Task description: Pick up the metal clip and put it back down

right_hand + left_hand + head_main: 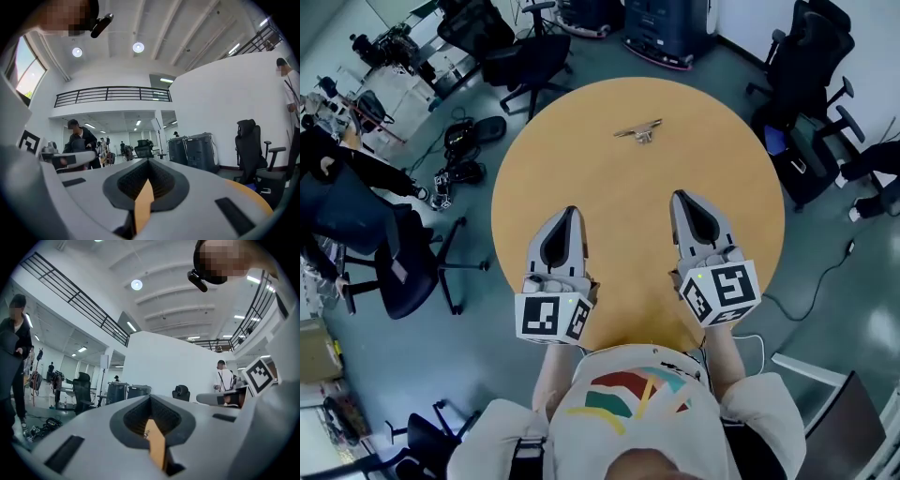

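The metal clip (638,131) lies on the far part of the round wooden table (581,178), well ahead of both grippers. In the left gripper view it shows only as a tiny glint (146,433) through the slit between the jaws. My left gripper (572,212) rests on the near left of the table, jaws together and empty. Beside it on the near right, my right gripper (678,197) is also shut with nothing in it. Both point toward the clip and are about a hand's length apart. The gripper views show the left gripper (150,398) and right gripper (149,161) meeting in a closed V.
Black office chairs stand around the table: one at the far left (525,61), one at the left (389,258), one at the right (811,141). Cables and gear (459,155) lie on the floor at the left. People stand in the room (14,348), (79,138).
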